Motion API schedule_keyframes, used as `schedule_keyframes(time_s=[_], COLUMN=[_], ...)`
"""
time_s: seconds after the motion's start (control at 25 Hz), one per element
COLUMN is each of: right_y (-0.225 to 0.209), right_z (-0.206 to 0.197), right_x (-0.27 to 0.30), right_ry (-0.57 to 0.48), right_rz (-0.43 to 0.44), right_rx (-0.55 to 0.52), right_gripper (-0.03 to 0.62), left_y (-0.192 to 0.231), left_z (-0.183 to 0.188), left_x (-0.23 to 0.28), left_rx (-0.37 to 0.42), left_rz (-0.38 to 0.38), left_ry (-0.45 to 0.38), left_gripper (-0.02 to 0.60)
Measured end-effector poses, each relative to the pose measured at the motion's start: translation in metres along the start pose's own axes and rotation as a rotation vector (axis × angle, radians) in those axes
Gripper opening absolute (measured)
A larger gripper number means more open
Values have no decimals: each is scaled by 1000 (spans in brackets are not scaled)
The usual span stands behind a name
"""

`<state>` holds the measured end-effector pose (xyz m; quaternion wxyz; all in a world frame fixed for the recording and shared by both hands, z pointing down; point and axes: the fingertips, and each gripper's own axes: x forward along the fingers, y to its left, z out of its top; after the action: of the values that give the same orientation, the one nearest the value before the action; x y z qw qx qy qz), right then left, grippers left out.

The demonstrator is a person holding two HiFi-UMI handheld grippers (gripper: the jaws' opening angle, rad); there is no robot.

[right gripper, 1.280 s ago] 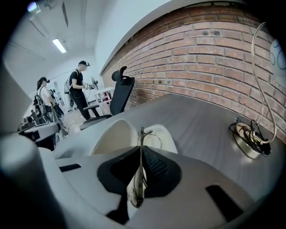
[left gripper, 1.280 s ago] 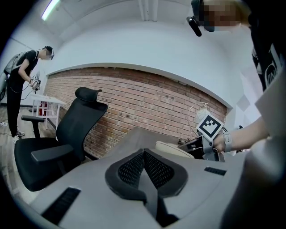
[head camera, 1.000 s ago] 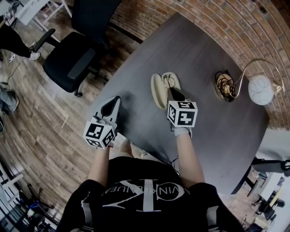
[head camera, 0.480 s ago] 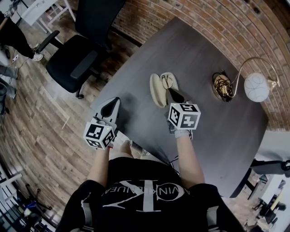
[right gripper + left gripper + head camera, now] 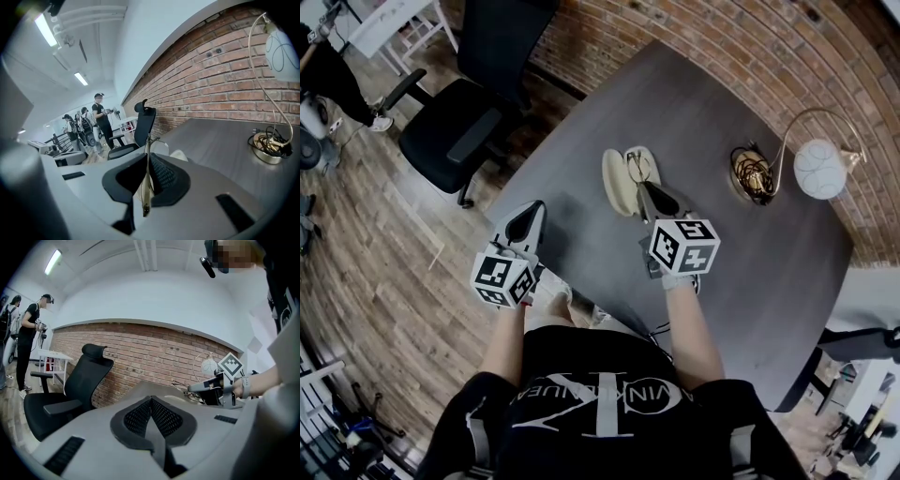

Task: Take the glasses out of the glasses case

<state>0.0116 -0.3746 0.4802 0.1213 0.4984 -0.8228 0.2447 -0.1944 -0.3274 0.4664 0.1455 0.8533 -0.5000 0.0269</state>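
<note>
A cream glasses case (image 5: 617, 184) lies open on the dark table (image 5: 750, 272). My right gripper (image 5: 644, 190) hovers at the case's near right edge, shut on thin gold-framed glasses (image 5: 638, 167). In the right gripper view the jaws (image 5: 146, 161) pinch one temple arm, the glasses (image 5: 146, 187) stand on edge between them, and a bit of the case (image 5: 180, 155) shows beyond. My left gripper (image 5: 528, 223) hangs over the table's left edge, shut and empty. In the left gripper view its pads (image 5: 151, 404) meet with nothing between them.
A black office chair (image 5: 455, 131) stands left of the table. A round dish of coiled cables (image 5: 752, 173) and a white globe lamp (image 5: 818, 169) sit at the table's far right near the brick wall. People stand further off in the room (image 5: 101, 119).
My right gripper has risen and drawn back a little with the glasses, lifting them off the case. The left gripper has drifted slightly upward.
</note>
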Motion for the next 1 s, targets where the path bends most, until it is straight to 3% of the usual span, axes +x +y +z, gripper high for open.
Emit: schedule_keyframes(time_s=[0.44,1.0], right_y=[11,13], right_z=[8,-10], right_x=[-53,-119], right_ry=[-80,-129], right_rz=[84,151], right_rx=[9,7], right_gripper=[35,35], left_y=[-34,-78], left_z=[9,-1], left_x=[-28,-73], left_rx=[22,35], left_rz=[30,83], left_ry=[-41,-84], left_gripper=[15,15])
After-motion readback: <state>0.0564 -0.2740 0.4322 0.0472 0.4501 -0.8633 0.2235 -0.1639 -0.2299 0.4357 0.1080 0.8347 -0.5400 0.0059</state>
